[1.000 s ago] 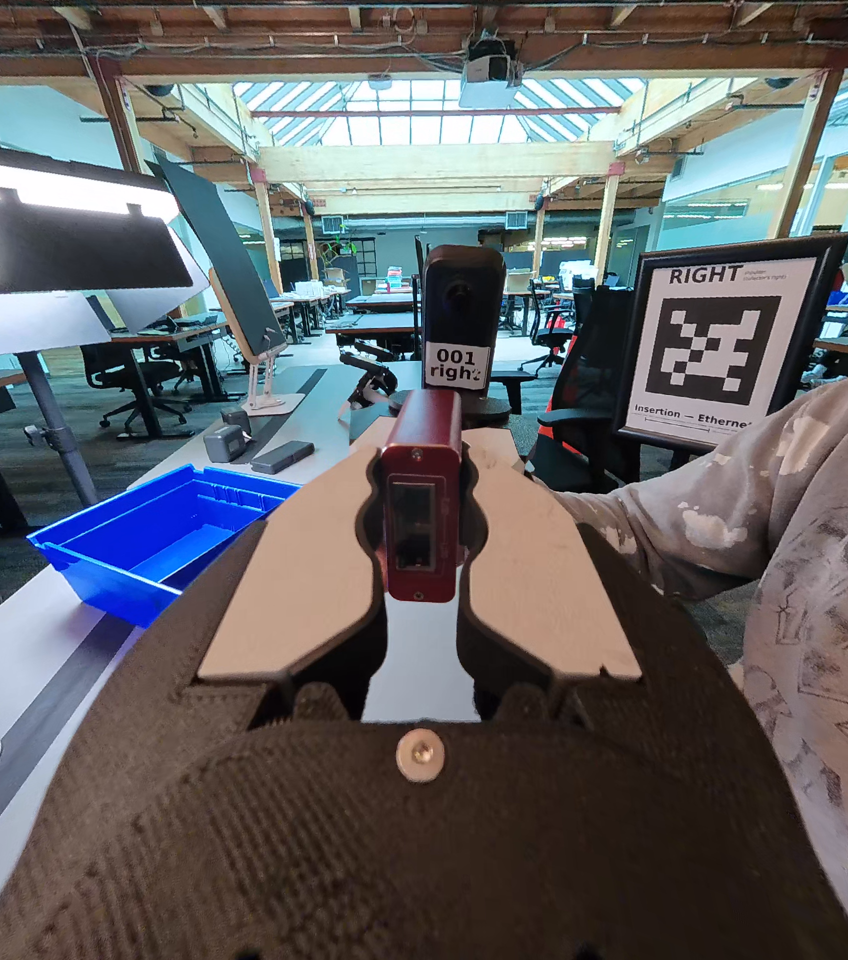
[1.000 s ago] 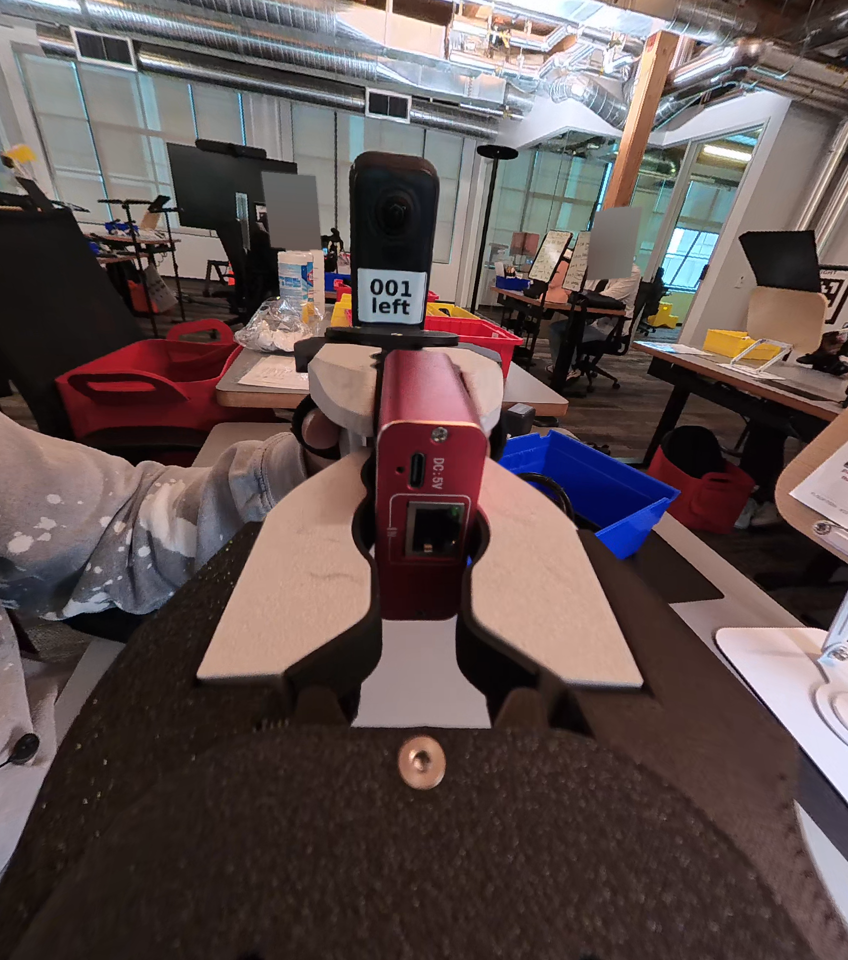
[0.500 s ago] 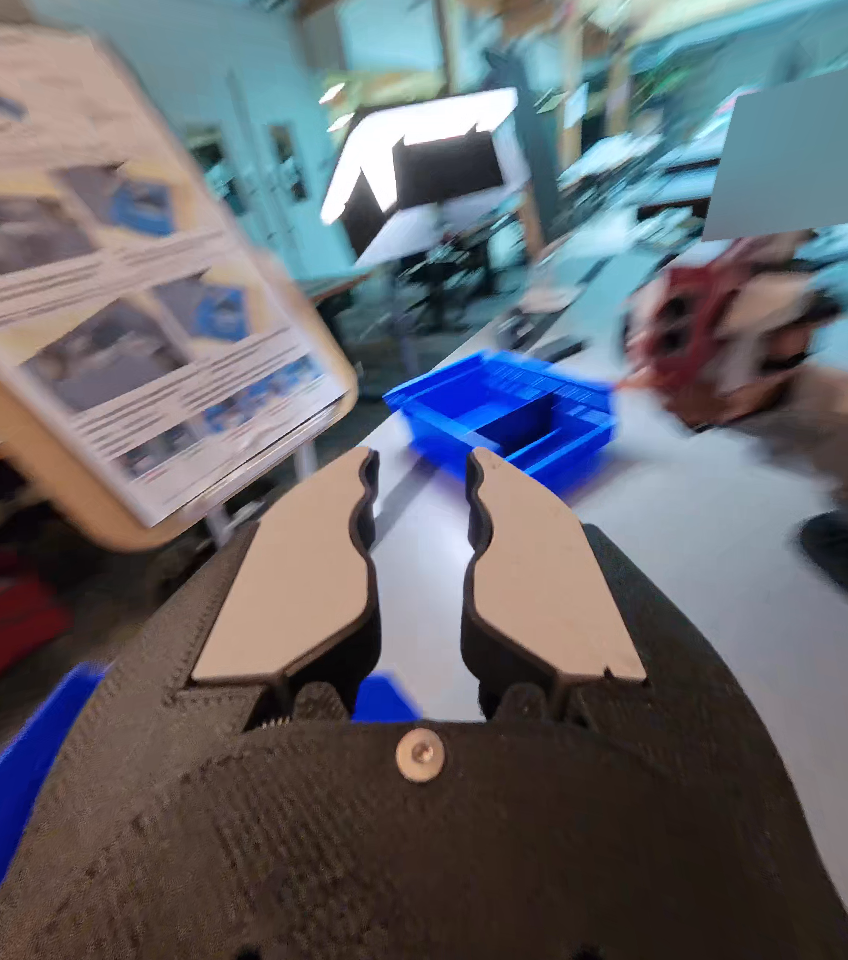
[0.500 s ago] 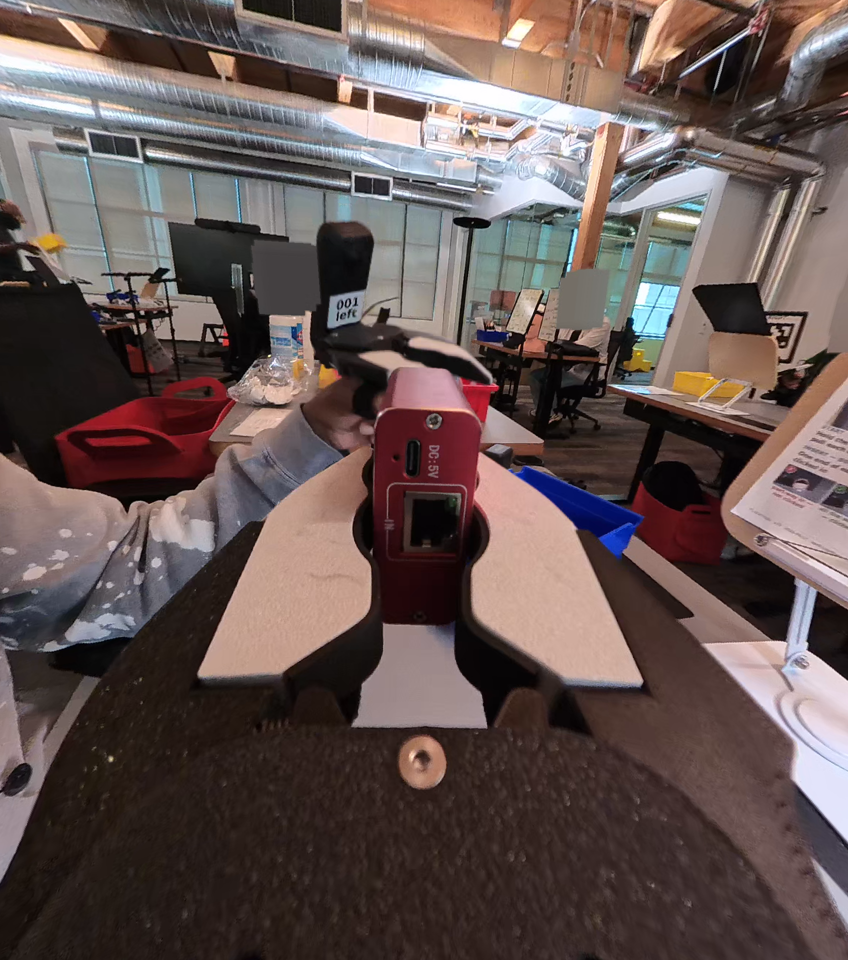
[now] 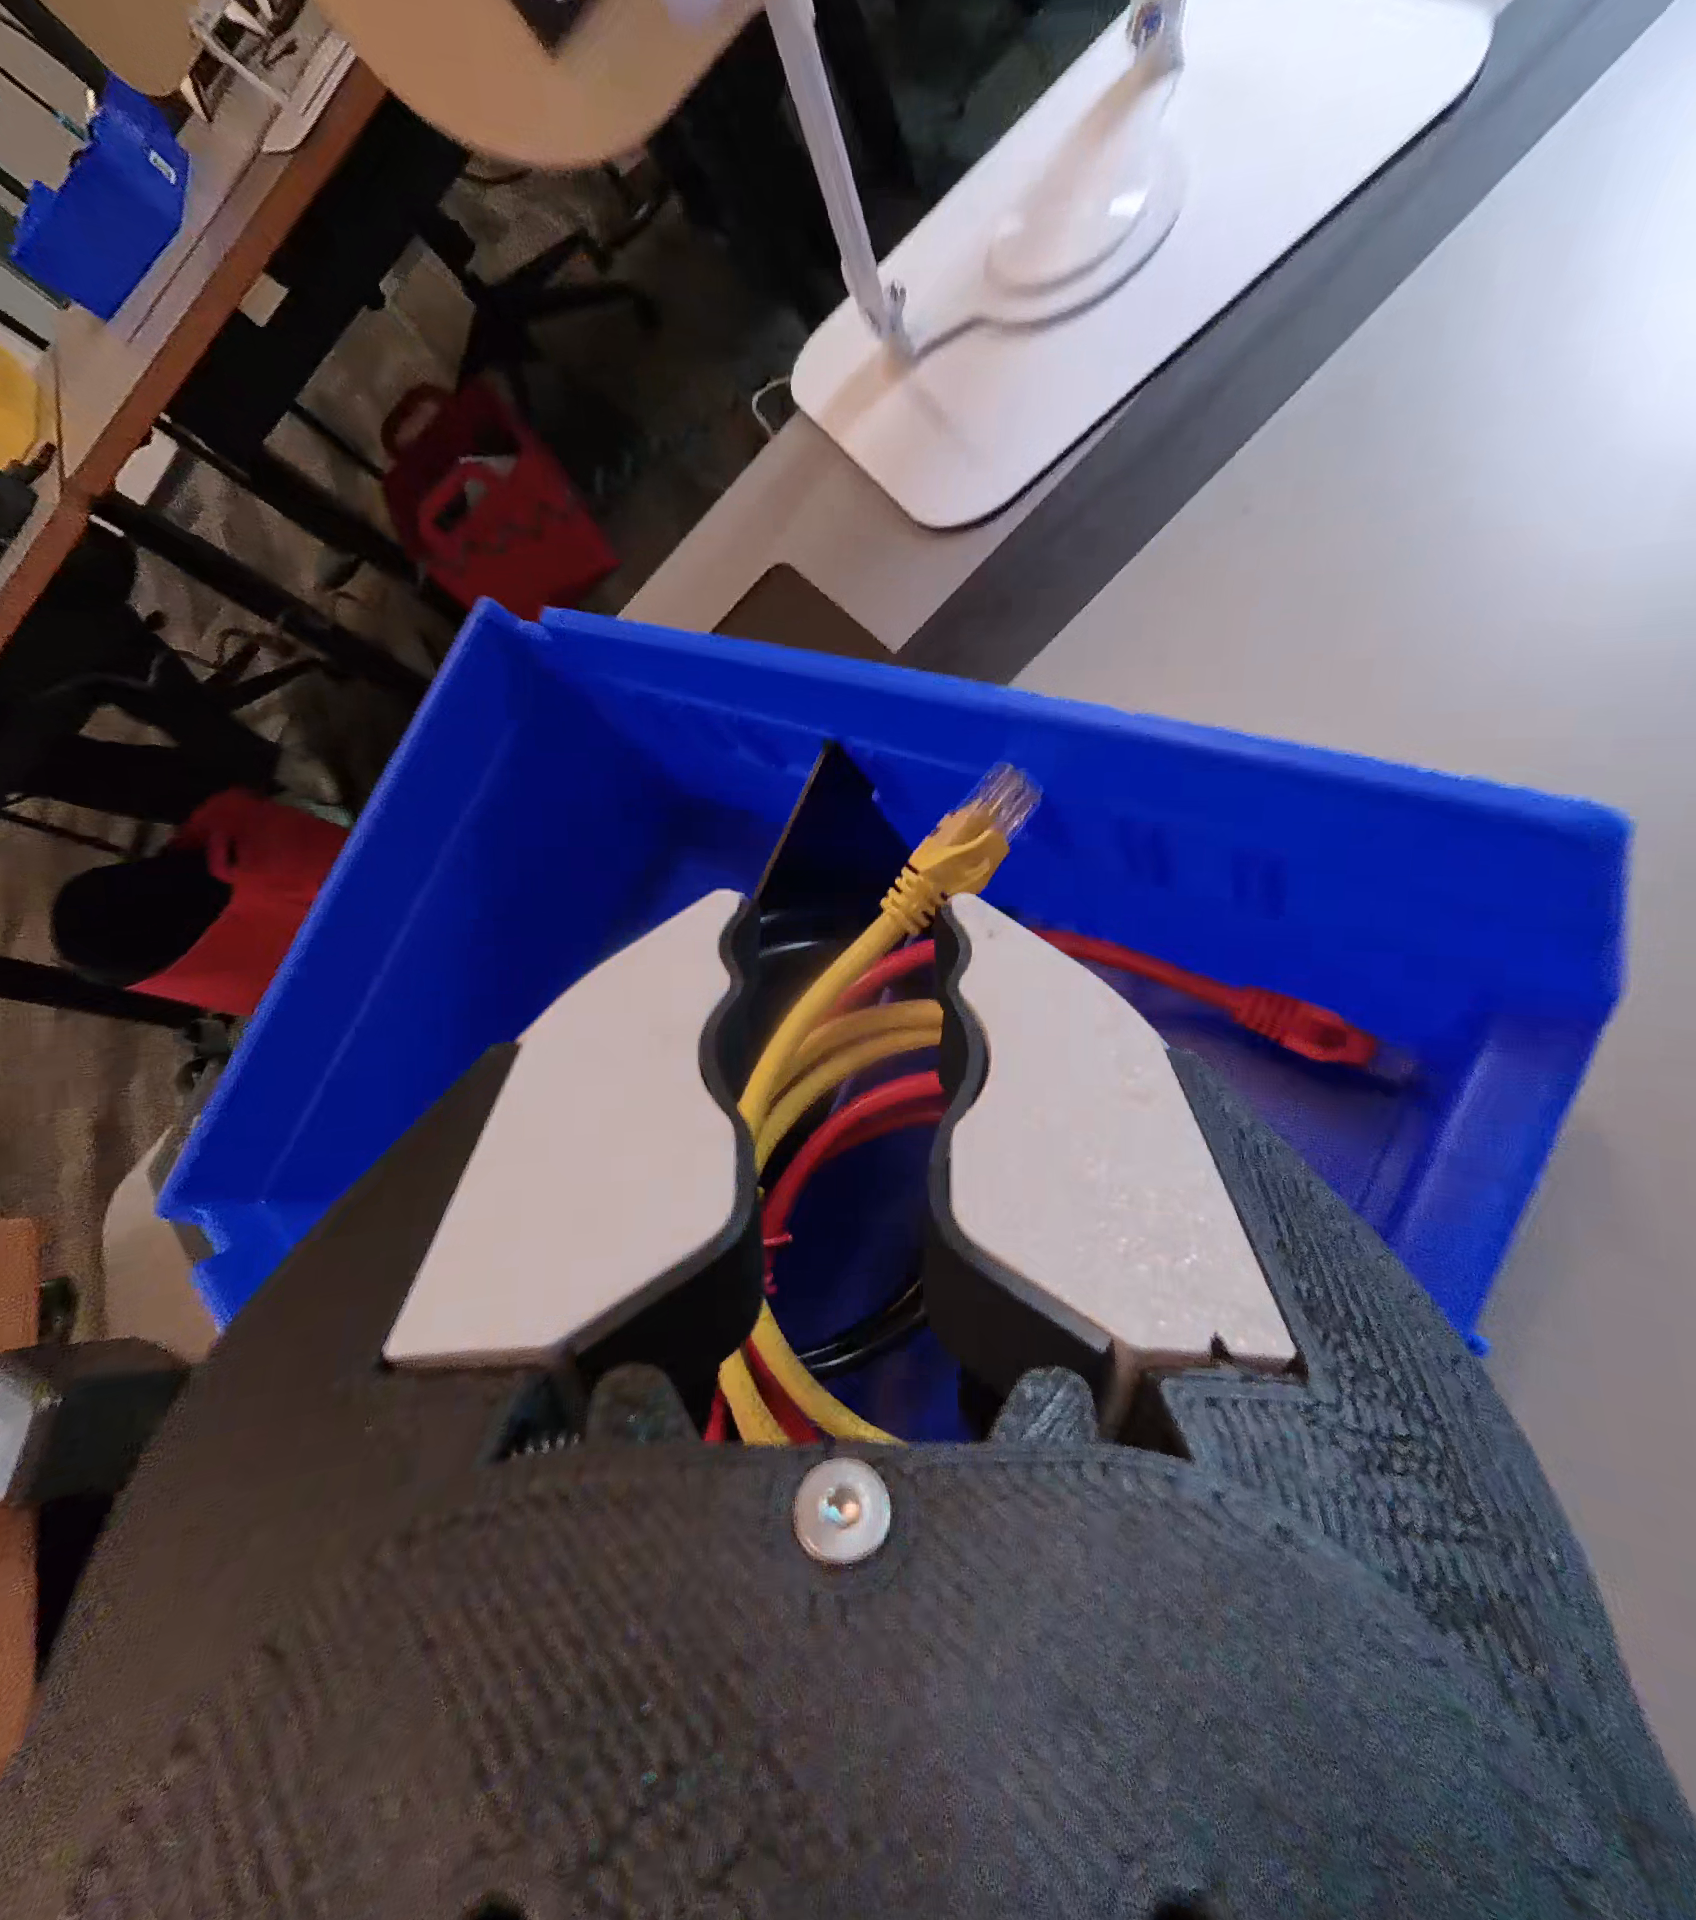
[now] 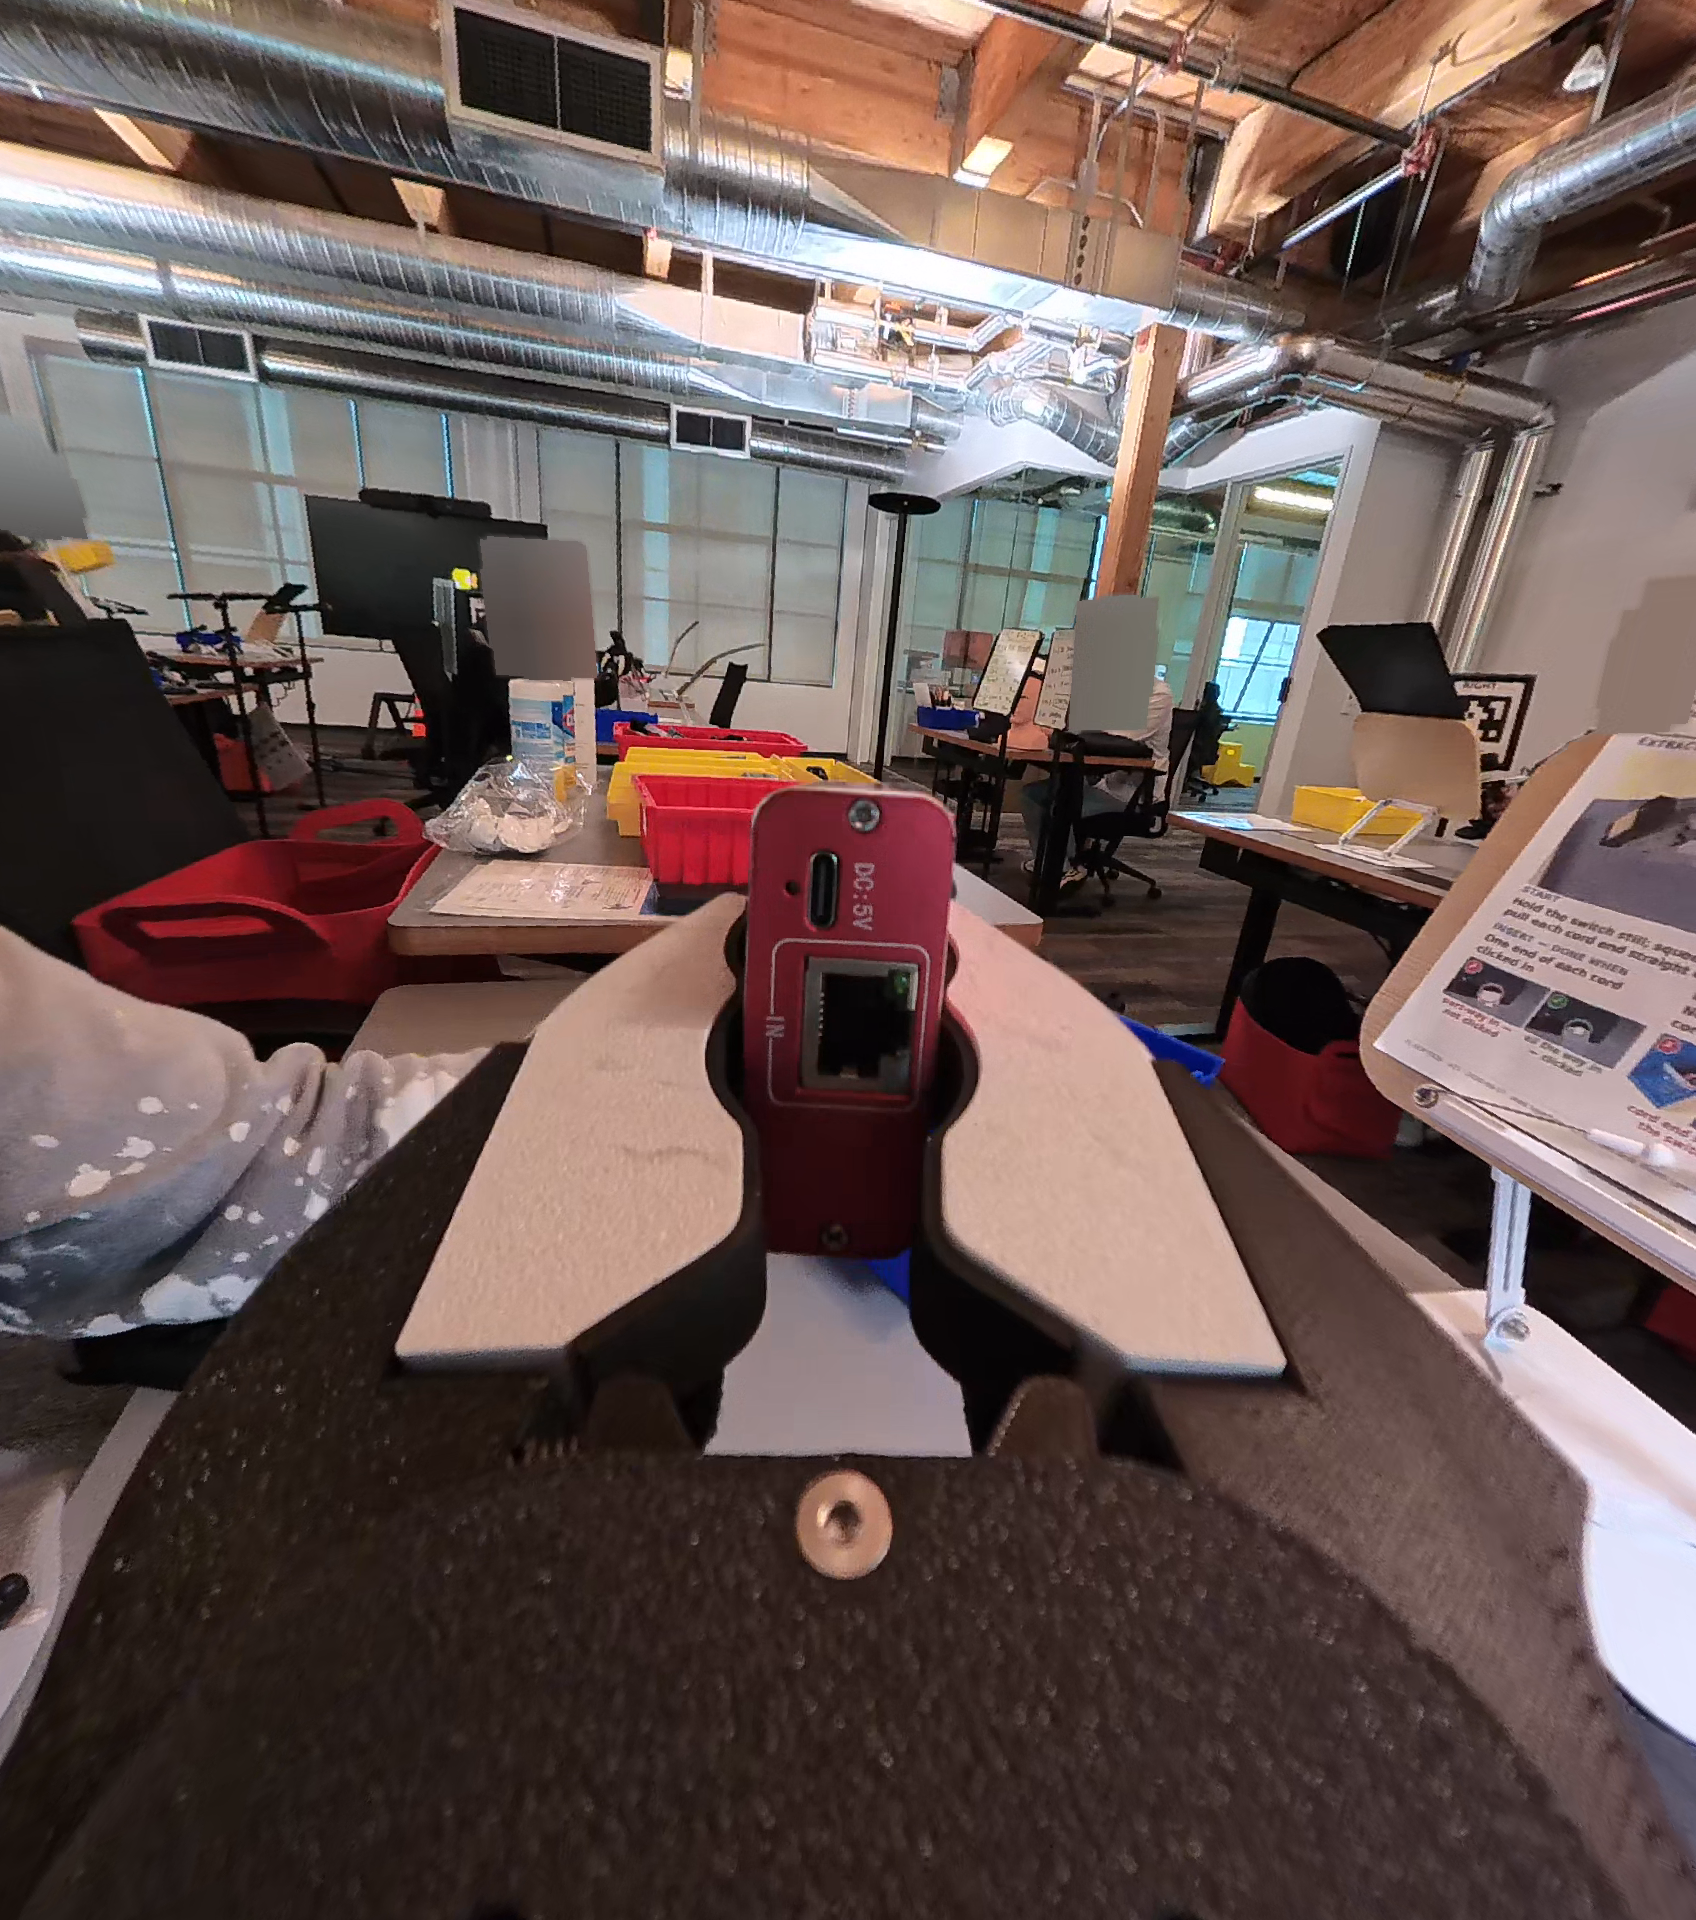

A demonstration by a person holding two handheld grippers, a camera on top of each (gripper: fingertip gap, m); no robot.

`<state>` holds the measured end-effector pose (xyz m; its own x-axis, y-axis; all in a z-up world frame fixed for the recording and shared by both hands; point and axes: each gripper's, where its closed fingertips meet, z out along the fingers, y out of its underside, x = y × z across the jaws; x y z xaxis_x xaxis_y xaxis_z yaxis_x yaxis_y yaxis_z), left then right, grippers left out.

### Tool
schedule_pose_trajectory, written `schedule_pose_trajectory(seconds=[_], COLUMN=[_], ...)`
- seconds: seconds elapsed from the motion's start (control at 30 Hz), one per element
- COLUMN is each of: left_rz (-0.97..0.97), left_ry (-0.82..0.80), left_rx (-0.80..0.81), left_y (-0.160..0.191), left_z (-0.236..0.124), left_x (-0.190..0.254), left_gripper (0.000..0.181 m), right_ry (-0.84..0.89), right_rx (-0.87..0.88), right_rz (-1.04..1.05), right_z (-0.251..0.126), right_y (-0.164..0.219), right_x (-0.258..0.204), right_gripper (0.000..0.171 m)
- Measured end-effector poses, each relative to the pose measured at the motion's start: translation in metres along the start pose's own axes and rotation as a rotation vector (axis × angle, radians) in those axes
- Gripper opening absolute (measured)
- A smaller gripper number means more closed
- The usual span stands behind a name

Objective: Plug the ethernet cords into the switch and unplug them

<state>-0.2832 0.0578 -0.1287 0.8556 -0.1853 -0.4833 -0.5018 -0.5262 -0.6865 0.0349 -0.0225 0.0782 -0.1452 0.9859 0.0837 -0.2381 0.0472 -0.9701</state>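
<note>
the right gripper (image 6: 844,1049) has its jaws clamped on a small red metal switch (image 6: 849,1023), held upright with one empty network port facing the camera and nothing plugged into it on the face that shows. the left gripper (image 5: 839,1023) hangs over a blue plastic bin (image 5: 615,831) on the pale grey worktop (image 5: 1550,520), jaws narrowly parted and gripping nothing, though the yellow ethernet cord (image 5: 927,894) rises between them, its clear plug toward 12 o'clock just past the fingertips. a red ethernet cord (image 5: 1280,1023) lies in the bin at about 2 o'clock from the jaws, coiled with the yellow one beneath. by my reading the task is barely begun: the switch is in hand, no cord is yet picked up, and every plugging and unplugging remains. a white stand base (image 5: 1083,343) sits on the worktop beyond the bin.
</note>
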Motion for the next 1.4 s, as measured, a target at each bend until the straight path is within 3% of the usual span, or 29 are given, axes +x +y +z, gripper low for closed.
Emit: schedule_pose_trajectory(seconds=[0.3,0.67,0.83,1.2,1.3,1.4], left_rz=[0.160,0.278,0.135,-0.132,-0.253,-0.363], left_ry=[-0.064,-0.190,-0.242,-0.368,-0.291,-0.153], left_rx=[-0.090,-0.037,0.074,0.531,0.671,0.710], left_y=[0.020,0.013,-0.013,-0.083,-0.091,-0.087], left_z=[0.030,0.028,-0.014,-0.164,-0.188,-0.187], left_x=[0.010,-0.001,-0.031,-0.089,-0.092,-0.091], left_gripper=[0.035,0.012,0.011,0.011,0.010,0.010], right_ry=[-0.016,-0.032,-0.032,-0.030,-0.031,-0.032], right_rx=[0.101,0.115,0.115,0.115,0.110,0.100], right_rz=[0.054,0.101,0.101,0.089,0.088,0.095], right_z=[-0.016,-0.014,-0.016,-0.022,-0.021,-0.018], right_y=[-0.021,-0.015,-0.015,-0.022,-0.021,-0.017], right_x=[0.006,0.011,0.012,0.010,0.010,0.009], right_gripper=[0.028,0.028,0.028,0.029,0.029,0.029])
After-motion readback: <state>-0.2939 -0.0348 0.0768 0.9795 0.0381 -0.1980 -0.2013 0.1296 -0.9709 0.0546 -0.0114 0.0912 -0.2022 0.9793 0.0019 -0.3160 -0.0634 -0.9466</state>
